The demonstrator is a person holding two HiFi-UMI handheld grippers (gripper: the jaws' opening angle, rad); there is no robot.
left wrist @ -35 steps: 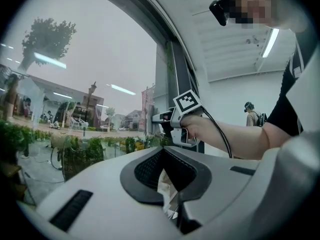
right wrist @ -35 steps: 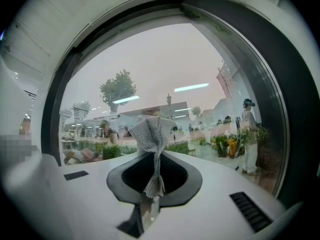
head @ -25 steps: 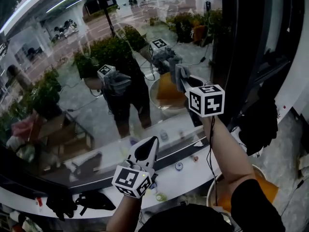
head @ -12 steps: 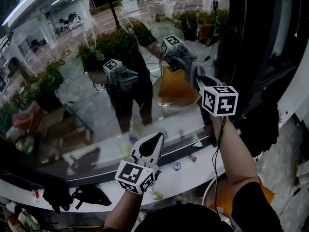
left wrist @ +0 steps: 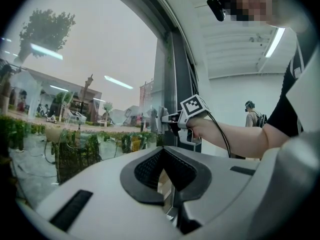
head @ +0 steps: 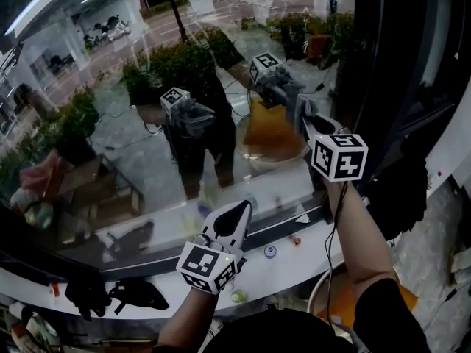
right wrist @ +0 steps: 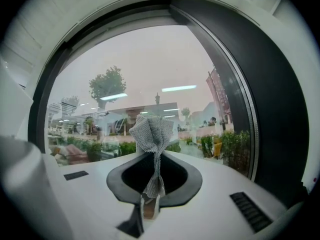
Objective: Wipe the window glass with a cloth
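Pinching the cloth (right wrist: 150, 134) in my right gripper (right wrist: 149, 204), I have its bunched end against the glass (right wrist: 150, 69) straight ahead; my left gripper (head: 234, 215), nearer and lower, is closed and empty.

Open glass (head: 110, 145) leftward — dark frame (head: 377, 72) rightward

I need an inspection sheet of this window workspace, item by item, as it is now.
Surface: window glass shows reflections; dirt cannot be judged.
Job's things: grey cloth bunched, at the glass.
Clutter: small round items and dark bundles on the white sill.
Grippers: right tool shut on the cloth; left tool shut, empty, low by the sill.
Cables: black cable trails down from the right tool.
Surroundings: dark frame right; plants outside.
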